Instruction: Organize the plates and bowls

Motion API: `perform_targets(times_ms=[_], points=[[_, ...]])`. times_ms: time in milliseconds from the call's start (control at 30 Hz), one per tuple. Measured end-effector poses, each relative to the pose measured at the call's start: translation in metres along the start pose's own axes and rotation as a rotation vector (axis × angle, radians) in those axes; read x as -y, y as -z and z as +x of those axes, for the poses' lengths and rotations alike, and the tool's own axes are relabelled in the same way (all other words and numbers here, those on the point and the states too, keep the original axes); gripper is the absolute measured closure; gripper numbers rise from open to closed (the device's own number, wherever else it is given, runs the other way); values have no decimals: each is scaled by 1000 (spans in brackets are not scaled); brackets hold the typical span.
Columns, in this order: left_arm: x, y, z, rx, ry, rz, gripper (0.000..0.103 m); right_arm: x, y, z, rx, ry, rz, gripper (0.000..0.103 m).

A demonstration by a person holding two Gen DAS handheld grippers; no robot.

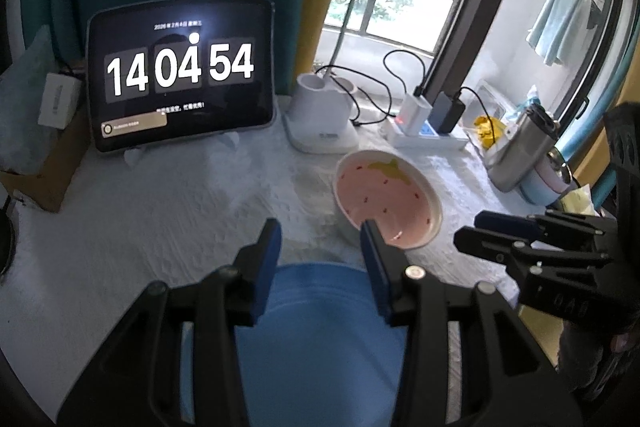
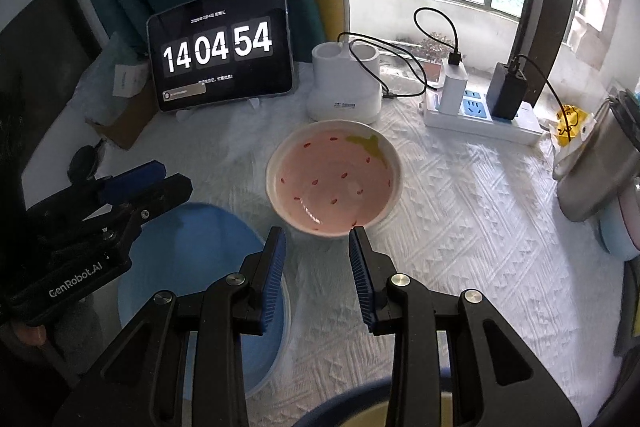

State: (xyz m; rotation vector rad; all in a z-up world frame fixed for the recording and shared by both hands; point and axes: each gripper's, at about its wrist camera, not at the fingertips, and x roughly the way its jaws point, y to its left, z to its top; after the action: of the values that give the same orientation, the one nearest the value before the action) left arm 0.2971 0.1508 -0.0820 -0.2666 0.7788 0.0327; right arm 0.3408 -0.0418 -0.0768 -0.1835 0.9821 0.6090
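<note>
Through the left wrist camera I see my left gripper (image 1: 320, 231) with its blue-padded jaws apart and nothing between them, hanging over the round light-blue plate (image 1: 320, 331) at the near edge of the white textured tablecloth (image 1: 160, 219). Farther off and to the right sits the pink bowl with a cream rim and red specks (image 1: 388, 203); my right-hand fingertip overlaps its near rim in the picture, though I think it hangs above it rather than touching. The right gripper (image 1: 466, 229) reaches in from the right edge. A black tablet showing a clock (image 1: 180, 71) stands at the far left.

Through the right wrist camera, my right gripper (image 2: 318, 237) is also parted and empty, just near of the pink bowl (image 2: 334, 179) in mid-table. The blue plate (image 2: 192, 267) lies near left, partly under the left gripper (image 2: 168, 175). A white power strip (image 2: 480, 119) sits far right.
</note>
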Motion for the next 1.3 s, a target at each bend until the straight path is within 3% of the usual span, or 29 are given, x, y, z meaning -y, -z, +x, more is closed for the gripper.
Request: perform_targets(times_ms=[600,1000,1300], points=[[9,-8,52,-103,10,13,60,39,-20,41,-52,18,158,68],[25,-4,94,-220,9,1,60,66,-22,85,-207,-18,304,68],[27,1,118,-271,15,-17,60,71,-16,104,-262,-82,328,68]])
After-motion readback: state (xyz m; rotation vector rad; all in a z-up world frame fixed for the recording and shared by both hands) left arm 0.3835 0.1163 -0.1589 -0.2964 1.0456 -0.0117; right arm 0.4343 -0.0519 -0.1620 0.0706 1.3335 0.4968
